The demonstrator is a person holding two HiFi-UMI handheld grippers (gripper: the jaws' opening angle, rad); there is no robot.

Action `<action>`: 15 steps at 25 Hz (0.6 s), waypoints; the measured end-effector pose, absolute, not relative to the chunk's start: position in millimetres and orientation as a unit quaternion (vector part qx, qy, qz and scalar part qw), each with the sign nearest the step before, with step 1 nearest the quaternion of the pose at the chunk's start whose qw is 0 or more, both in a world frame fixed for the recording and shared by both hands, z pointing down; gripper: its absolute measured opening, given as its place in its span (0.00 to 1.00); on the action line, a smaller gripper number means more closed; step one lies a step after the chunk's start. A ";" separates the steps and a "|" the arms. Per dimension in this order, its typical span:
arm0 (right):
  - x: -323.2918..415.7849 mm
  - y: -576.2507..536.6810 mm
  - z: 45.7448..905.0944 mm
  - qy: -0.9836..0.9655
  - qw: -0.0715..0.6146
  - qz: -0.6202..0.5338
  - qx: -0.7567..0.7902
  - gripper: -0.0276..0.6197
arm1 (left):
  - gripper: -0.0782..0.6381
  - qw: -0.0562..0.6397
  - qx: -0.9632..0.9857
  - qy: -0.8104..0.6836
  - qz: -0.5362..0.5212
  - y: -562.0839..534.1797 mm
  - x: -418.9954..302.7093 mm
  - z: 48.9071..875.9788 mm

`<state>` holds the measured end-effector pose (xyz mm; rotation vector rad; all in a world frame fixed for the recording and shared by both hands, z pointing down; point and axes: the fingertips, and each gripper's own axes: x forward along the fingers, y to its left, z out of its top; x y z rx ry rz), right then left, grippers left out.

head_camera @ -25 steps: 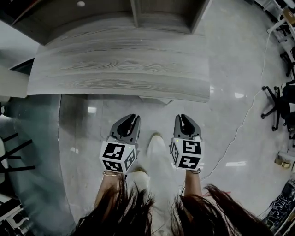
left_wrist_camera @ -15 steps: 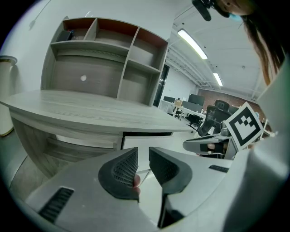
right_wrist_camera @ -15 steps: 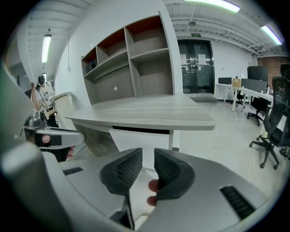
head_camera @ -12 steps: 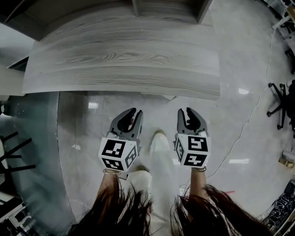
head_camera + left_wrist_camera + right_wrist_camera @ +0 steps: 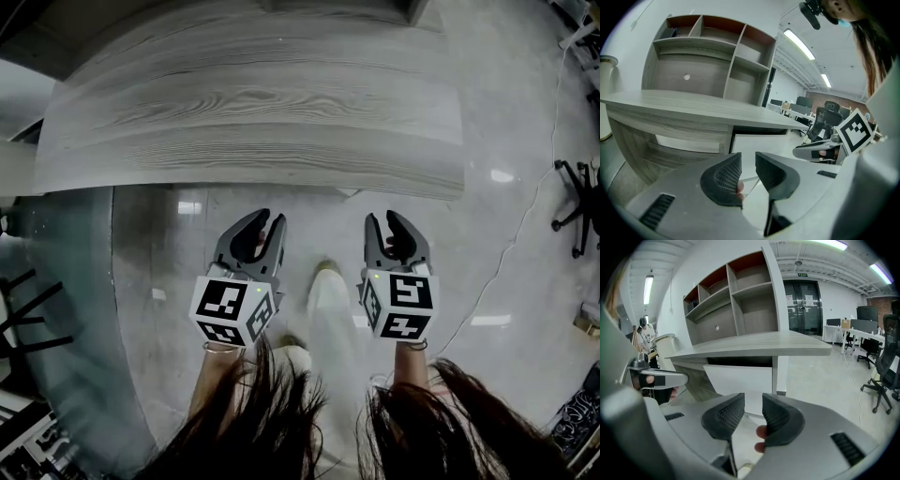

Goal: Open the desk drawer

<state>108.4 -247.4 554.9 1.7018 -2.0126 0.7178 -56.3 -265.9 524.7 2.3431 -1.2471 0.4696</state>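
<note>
Position check: standing square to desk [image 5: 253, 122], both tools held low, short of its front edge, pointing forward and down.

Left gripper [image 5: 261, 225]: parted and opening, nothing between pads. Right gripper [image 5: 394, 225]: same state, parted, opening, empty. Confirmed in both gripper views.

Drawer [image 5: 738, 378]: white panel tucked under desktop, just beside leg [image 5: 780, 373]; shut as far as can be told. Hidden by desktop overhang in head view. No handle made out. Dark slot [image 5: 740, 361] along top edge noted as likely purchase point.

Step judged: approach only, task barely begun.

Risks from here:
1. Knocking tool tops on overhang while reaching under — blind from head view.
2. Pinching flat face instead of an edge; risk of pads sliding off with no pull.
3. Pulling harder on one side than other; possible racking of drawer in its runners.
4. Standing too close — legs in path of opening drawer.
5. Mistaking a fixed panel for drawer front.
</note>
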 end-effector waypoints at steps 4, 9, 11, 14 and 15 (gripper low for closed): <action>108.6 -252.0 559.8 -0.722 0.204 0.258 0.609 0.21 | 0.23 0.222 0.848 -0.449 0.172 -269.4 -56.6 531.6; 109.4 -258.5 565.4 -0.723 0.205 0.260 0.606 0.24 | 0.24 0.220 0.851 -0.444 0.175 -275.1 -54.4 539.3; 110.9 -260.9 569.4 -0.723 0.209 0.259 0.606 0.25 | 0.25 0.221 0.851 -0.441 0.177 -277.4 -52.9 542.3; 115.0 -263.4 576.9 -0.721 0.218 0.256 0.606 0.26 | 0.25 0.220 0.853 -0.438 0.178 -282.3 -51.4 545.3; 116.0 -264.5 578.5 -0.720 0.219 0.256 0.606 0.27 | 0.26 0.219 0.854 -0.437 0.178 -284.1 -51.2 546.0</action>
